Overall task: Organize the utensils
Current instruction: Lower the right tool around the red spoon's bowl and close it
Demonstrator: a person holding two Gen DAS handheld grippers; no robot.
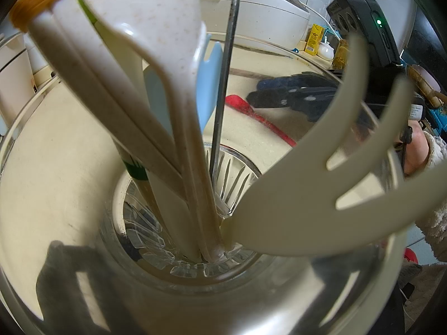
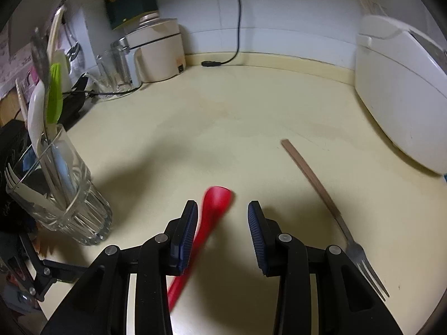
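A clear ribbed glass cup (image 2: 69,195) stands at the counter's left and holds a cream spoon (image 1: 156,42), a cream fork (image 1: 321,184), a pale blue utensil (image 1: 208,83) and a thin metal handle (image 1: 223,89). My left gripper (image 1: 206,293) is shut on the cup; one dark finger (image 1: 64,279) shows through the glass. A red spoon (image 2: 215,203) lies on the counter. My right gripper (image 2: 222,205) hovers open just over it, and the spoon's handle passes under the left pad. A metal fork (image 2: 321,192) with a brown handle lies to the right.
A white rice cooker (image 2: 405,97) fills the right side of the cream counter (image 2: 223,125). At the back left stand a cream appliance (image 2: 159,53) and empty glass mugs (image 2: 117,64). A black cable (image 2: 237,28) hangs down the wall.
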